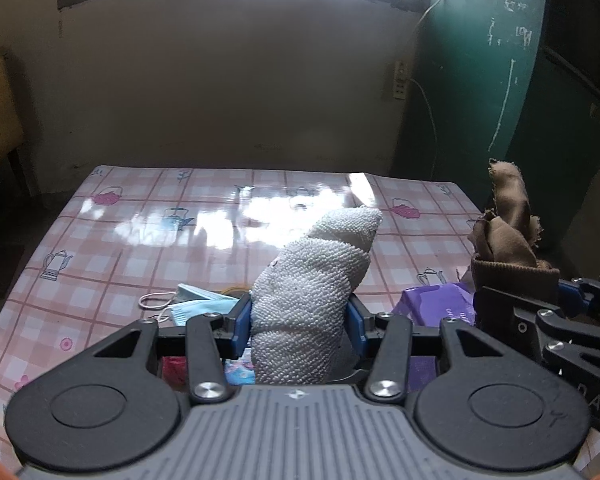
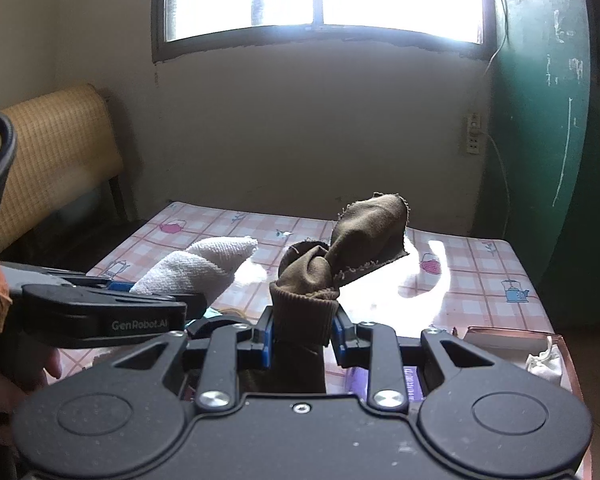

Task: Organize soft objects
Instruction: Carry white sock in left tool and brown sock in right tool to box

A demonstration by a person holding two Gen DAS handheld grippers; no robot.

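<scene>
Both hand-held grippers are loaded and raised side by side above the near edge of a table covered in a glossy pink-checked oilcloth with teapot prints. The left gripper is clenched on a rolled white terry-cloth towel: its blue pads press the roll at its lower middle from both sides. The roll's long axis runs up and forward out of the jaws, leaning to the right, and its tapered tip stands clear of the table. The right gripper is clenched on a bundled brown sock with a ribbed cuff: the pads pinch at the cuff, and the crumpled body rises above and flops to the right. In the left wrist view the brown bundle stands just to the right of the towel, near but not touching, so the two held pieces are roughly parallel and close. Under the jaws lie a light blue face mask with white ear loops and a purple plastic packet. At the near right corner, in the right wrist view, is an open box with a small white pouch in it, nearer the right hand. If that box is the destination, which is only a guess, the sock goes first, down and to the right.
</scene>
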